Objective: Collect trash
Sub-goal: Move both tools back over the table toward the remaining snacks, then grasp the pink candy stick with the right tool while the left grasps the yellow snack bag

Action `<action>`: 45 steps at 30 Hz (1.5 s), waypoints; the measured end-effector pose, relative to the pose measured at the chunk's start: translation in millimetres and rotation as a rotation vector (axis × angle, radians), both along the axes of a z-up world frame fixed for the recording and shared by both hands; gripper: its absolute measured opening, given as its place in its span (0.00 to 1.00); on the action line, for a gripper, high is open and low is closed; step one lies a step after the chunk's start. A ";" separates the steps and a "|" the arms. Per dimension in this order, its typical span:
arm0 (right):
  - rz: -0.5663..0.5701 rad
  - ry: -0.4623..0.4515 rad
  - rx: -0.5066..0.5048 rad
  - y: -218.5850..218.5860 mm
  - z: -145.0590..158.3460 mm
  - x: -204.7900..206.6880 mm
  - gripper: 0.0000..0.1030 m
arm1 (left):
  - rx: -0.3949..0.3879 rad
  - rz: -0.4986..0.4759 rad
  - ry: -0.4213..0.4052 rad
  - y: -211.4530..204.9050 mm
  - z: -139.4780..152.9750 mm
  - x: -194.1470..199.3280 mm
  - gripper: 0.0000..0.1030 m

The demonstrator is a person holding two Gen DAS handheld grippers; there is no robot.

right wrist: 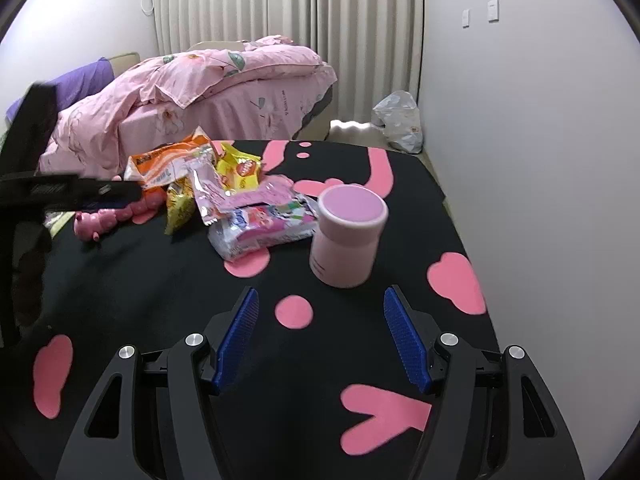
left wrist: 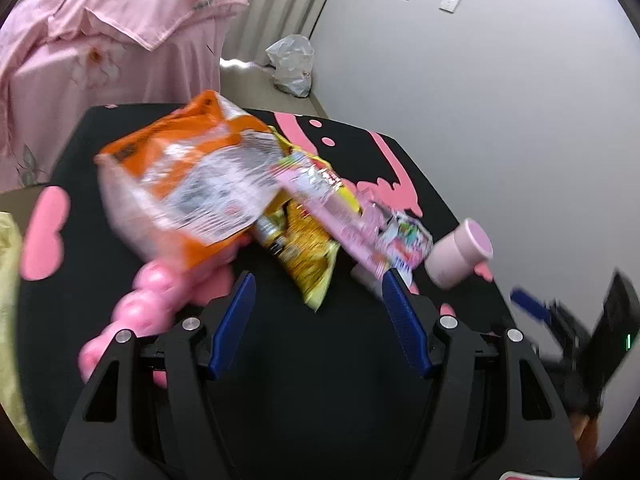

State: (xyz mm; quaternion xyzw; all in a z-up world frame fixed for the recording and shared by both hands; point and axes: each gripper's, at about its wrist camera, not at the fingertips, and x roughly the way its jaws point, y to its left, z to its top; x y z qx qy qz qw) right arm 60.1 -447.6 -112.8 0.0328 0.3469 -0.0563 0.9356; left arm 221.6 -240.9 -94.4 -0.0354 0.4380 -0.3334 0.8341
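Both grippers have their blue pads spread apart with nothing between them. Left gripper [left wrist: 316, 320] hangs over the black surface [left wrist: 320, 360] with pink shapes on it, angled down at the trash pile, and a yellow snack bag [left wrist: 308, 264] lies just ahead of its fingertips. Right behind that sits a big orange wrapper [left wrist: 188, 184], pretty blurry, and a pink packet [left wrist: 336, 208] lying across the yellow one. A pink bumpy toy [left wrist: 136, 312] pokes out from under the orange wrapper, on the left.

Right gripper [right wrist: 320, 336] hovers lower down the same surface, well short of the pile. Nearest to it is a pink lidded jar [right wrist: 346, 236], standing upright, just beside a colourful wipes-type pack [right wrist: 264, 228]. The wrappers are heaped behind that, toward the far left of the surface.

Further out there's a bed [right wrist: 224, 92] with a pink floral duvet, pale curtains [right wrist: 288, 20], and a white plastic bag [right wrist: 400, 120] on the floor in the corner by the wall.
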 end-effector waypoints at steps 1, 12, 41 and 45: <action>-0.006 0.000 0.003 -1.6 -0.1 -1.2 0.60 | 0.008 0.024 0.004 -8.1 -2.6 5.8 0.61; 0.051 -0.044 0.008 3.8 11.2 1.8 0.60 | 0.104 0.057 0.085 -9.6 -28.7 8.6 0.21; 0.387 0.061 0.091 84.0 -3.2 77.8 0.13 | -0.026 0.042 -0.021 56.2 -4.4 -34.6 0.55; 0.296 0.051 0.084 64.4 -5.7 41.0 0.13 | 0.008 0.010 -0.050 24.6 -2.2 -16.5 0.55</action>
